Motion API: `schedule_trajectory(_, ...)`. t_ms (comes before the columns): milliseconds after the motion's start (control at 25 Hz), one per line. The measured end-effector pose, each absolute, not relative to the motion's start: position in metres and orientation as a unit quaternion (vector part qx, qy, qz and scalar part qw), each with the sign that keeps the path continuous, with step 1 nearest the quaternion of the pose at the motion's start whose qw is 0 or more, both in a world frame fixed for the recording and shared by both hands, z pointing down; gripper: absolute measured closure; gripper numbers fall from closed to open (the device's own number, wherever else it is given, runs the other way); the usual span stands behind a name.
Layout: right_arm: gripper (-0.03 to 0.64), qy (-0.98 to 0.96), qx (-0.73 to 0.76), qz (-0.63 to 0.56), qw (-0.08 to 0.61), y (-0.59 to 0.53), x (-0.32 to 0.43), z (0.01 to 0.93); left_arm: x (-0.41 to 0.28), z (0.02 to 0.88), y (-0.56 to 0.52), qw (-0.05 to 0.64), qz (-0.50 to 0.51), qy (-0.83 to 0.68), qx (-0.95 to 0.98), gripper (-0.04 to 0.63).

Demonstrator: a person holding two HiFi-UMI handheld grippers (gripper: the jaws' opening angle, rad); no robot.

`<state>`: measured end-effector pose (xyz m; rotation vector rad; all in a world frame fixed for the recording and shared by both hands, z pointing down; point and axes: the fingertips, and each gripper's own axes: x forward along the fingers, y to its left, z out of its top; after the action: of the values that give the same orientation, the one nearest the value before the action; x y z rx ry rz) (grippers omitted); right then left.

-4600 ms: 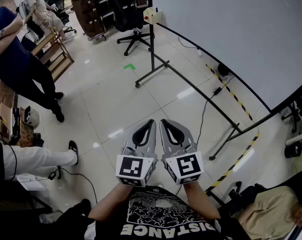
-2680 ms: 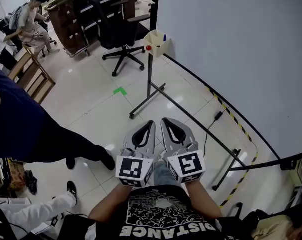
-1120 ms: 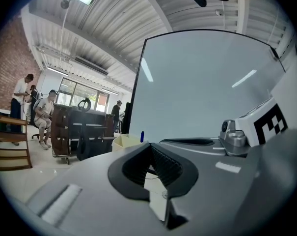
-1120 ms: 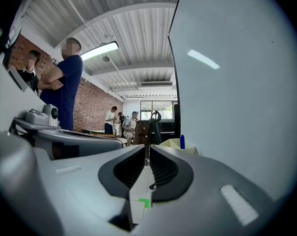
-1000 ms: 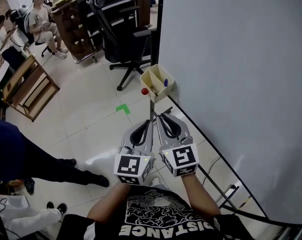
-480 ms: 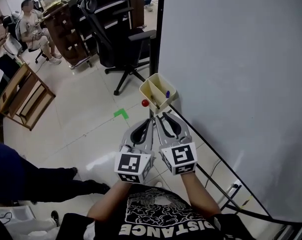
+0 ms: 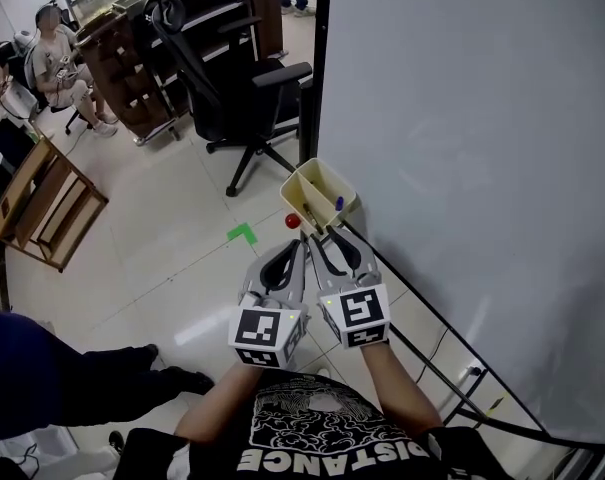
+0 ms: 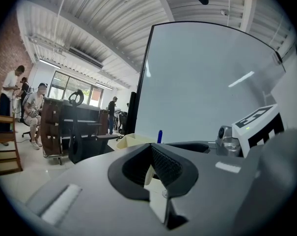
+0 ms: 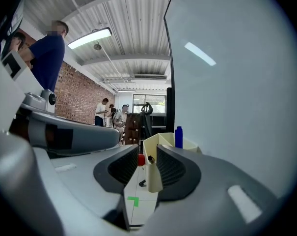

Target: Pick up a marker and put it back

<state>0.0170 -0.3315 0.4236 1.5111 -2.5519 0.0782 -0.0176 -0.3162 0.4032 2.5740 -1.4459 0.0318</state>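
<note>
Jaws meet at the tips on the left gripper (image 7: 299,246) and stand slightly spread on the right gripper (image 7: 318,236), now nearer the tray (image 7: 300,177); of the marker (image 7: 339,204), only a blue cap shows.

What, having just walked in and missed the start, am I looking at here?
A person holds a two-jaw gripper in each hand, facing a whiteboard. The right gripper, jaws apart and empty, points at the cream holder at the whiteboard's edge, where a blue marker stands upright. The left gripper sits beside it, jaws together, holding nothing. The marker has not been picked up yet.
</note>
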Motion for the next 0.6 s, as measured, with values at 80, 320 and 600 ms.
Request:
schedule_trajectory(80,0.529,-0.856,0.509,0.028,0.090,-0.335,0.017,0.427,-0.018,0.404,-0.320,0.095,0.012,-0.486,0.869,0.589)
schedule_trajectory(320,0.529,-0.852,0.513,0.031,0.101,-0.344,0.013,0.435,-0.021,0.408,-0.330,0.098,0.016,-0.481,0.871,0.589)
schedule_trajectory(600,0.573,-0.841,0.529,0.022,0.113,-0.349,0.017,0.441,-0.021,0.413,-0.337,0.100,0.017,-0.478,0.872,0.589)
